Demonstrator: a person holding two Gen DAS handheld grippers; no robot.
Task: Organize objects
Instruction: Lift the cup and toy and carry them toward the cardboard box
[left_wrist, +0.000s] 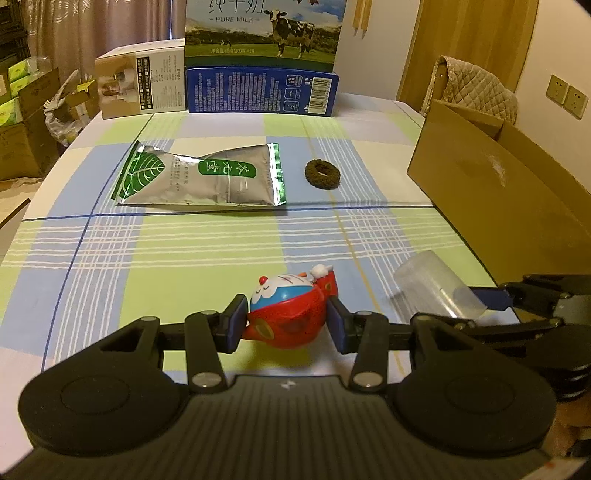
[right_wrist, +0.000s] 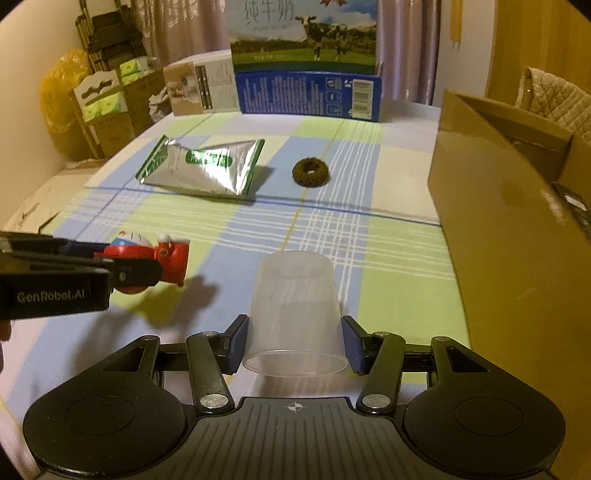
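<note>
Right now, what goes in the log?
left claw: shut on toy | right claw: shut on cup | pouch, ring: on table

Milk carton (left_wrist: 266, 48) cropped by top edge, upper print lost. Cardboard box (right_wrist: 517, 206) cut by right edge, interior mostly hidden. Small print on silver pouch (left_wrist: 199, 177) illegible.

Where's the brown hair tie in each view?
Left wrist: hair tie sits upper middle, just right of the tea bag.
Right wrist: hair tie sits upper middle, right of the tea bag.
Shared landmark: milk box behind both.
</note>
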